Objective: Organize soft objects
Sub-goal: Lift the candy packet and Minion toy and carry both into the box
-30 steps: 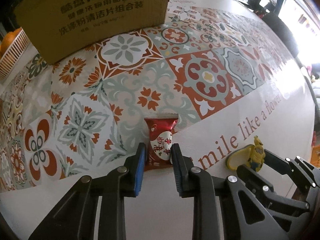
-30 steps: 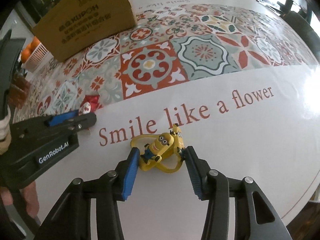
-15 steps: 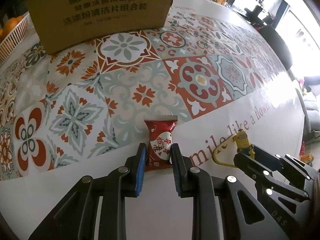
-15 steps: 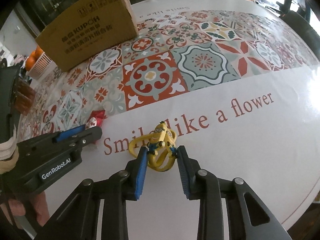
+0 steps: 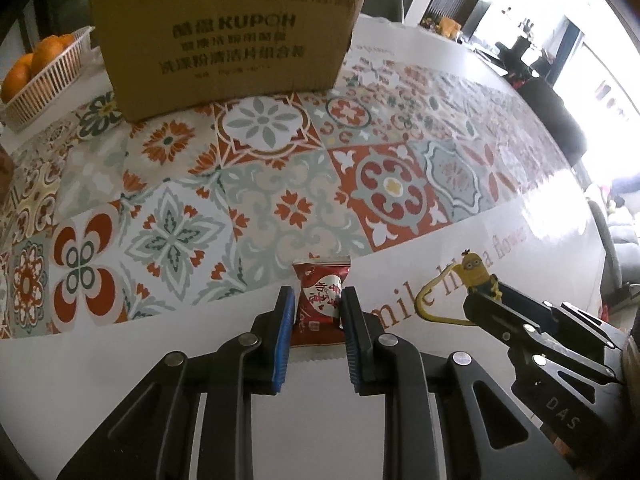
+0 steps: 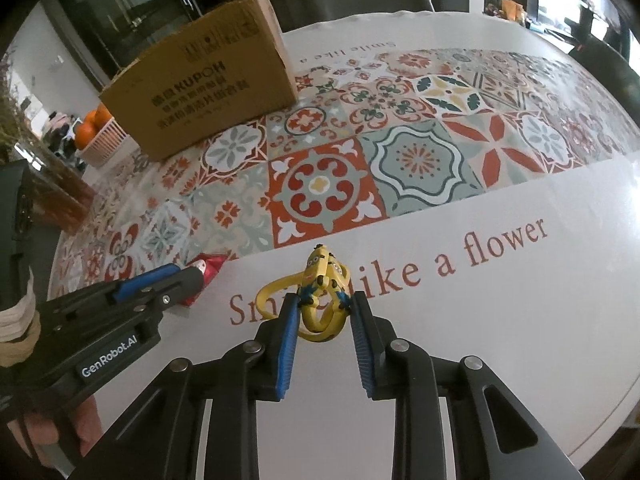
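A red snack packet [image 5: 320, 300] with white lettering stands between the blue pads of my left gripper [image 5: 316, 308], which is shut on it just above the white strip of the tablecloth. My right gripper [image 6: 324, 308] is shut on a yellow rubber cartoon figure [image 6: 324, 276] with a looped yellow strap. From the left wrist view the figure [image 5: 474, 270] sticks up out of the right gripper [image 5: 486, 300] at the right. The right wrist view shows the packet [image 6: 208, 266] at the left gripper's tip [image 6: 192, 280].
A brown cardboard box [image 5: 224, 36] stands at the far side of the patterned tablecloth [image 5: 280, 184]. A white basket of oranges [image 5: 40, 76] sits left of the box. Dark chairs [image 5: 552, 108] line the table's far right edge. A person's hand [image 6: 60, 428] holds the left gripper.
My right gripper has shut on the yellow figure and tipped it upright. My left gripper has lifted a little with the red packet still held.
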A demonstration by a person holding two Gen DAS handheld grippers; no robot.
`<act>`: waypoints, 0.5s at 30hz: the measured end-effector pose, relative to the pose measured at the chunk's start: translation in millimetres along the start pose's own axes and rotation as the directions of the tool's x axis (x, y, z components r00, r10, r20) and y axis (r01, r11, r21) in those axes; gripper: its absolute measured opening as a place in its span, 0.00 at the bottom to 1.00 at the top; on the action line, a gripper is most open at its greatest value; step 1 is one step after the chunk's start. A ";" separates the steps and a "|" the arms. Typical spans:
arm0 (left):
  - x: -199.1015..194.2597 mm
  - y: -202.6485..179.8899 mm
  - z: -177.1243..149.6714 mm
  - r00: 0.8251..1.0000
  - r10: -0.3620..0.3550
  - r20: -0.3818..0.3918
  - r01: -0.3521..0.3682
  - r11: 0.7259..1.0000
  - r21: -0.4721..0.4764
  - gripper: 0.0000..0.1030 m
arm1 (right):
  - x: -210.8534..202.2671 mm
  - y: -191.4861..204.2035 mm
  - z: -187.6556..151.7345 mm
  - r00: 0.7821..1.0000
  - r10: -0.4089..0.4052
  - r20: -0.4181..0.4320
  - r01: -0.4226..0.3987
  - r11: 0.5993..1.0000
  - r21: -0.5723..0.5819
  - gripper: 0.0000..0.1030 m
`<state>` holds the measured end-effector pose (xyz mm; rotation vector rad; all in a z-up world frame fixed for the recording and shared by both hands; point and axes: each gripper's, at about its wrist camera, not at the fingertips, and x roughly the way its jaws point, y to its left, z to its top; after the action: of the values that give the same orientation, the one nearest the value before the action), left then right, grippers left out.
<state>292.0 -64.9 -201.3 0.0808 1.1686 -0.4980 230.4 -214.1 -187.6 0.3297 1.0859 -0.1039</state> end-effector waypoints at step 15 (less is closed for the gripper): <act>-48.8 2.9 16.7 0.989 0.001 0.150 0.006 0.999 -0.048 0.22 | -31.9 17.0 27.0 0.994 0.051 0.099 -0.046 0.998 -0.051 0.27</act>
<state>293.1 -51.3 -151.5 0.0001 1.0326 -0.4700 242.6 -209.0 -144.4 0.3033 0.9792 -0.0502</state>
